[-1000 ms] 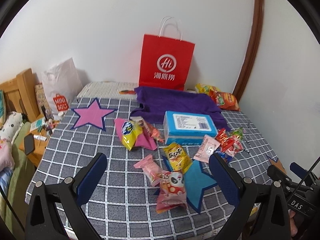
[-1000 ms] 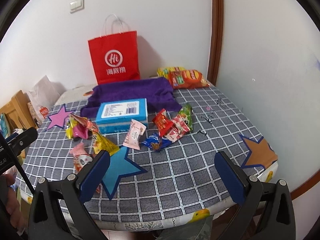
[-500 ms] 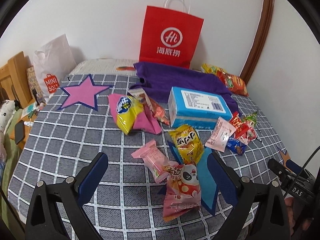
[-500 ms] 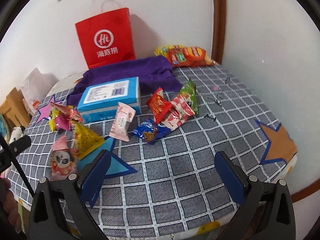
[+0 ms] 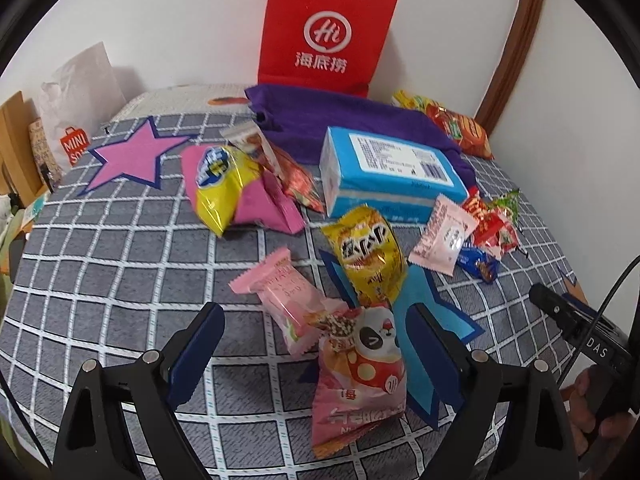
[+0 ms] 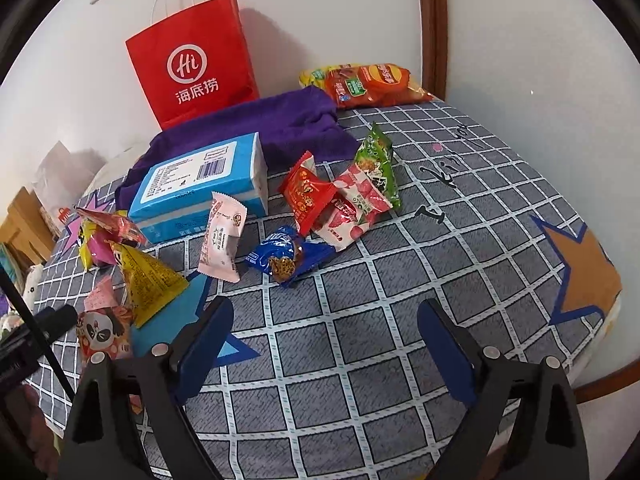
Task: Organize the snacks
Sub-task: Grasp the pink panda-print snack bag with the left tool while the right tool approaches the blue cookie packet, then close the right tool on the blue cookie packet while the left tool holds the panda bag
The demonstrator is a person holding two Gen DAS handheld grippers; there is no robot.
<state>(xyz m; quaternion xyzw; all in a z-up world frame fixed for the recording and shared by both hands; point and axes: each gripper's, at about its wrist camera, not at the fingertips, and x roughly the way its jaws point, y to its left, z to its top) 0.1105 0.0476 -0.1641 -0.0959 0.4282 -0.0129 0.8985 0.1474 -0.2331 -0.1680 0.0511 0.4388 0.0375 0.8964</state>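
Note:
Snack packets lie scattered on a grey checked tablecloth [image 5: 120, 288]. My left gripper [image 5: 316, 336] is open and empty, its jaws either side of a pink panda packet [image 5: 360, 376], with a pink wafer packet [image 5: 284, 296] and a yellow packet [image 5: 368, 256] just beyond. A blue box [image 5: 388, 172] lies further back. My right gripper [image 6: 326, 336] is open and empty above bare cloth. Ahead of it lie a blue cookie packet [image 6: 288, 258], a pale pink packet [image 6: 224, 236], red packets [image 6: 308, 192] and a green packet [image 6: 378, 164].
A red paper bag [image 5: 326, 32] stands against the back wall behind a purple towel [image 5: 344, 120]. Orange chip bags [image 6: 368, 84] lie at the back right corner. A white Miniso bag [image 5: 76, 112] and wooden furniture stand off the left edge. The table edge curves at the right [image 6: 600, 320].
Both grippers have moved forward and lower toward the table. The snacks now appear larger and closer; the panda packet now sits between the left jaws. Nothing was gripped.

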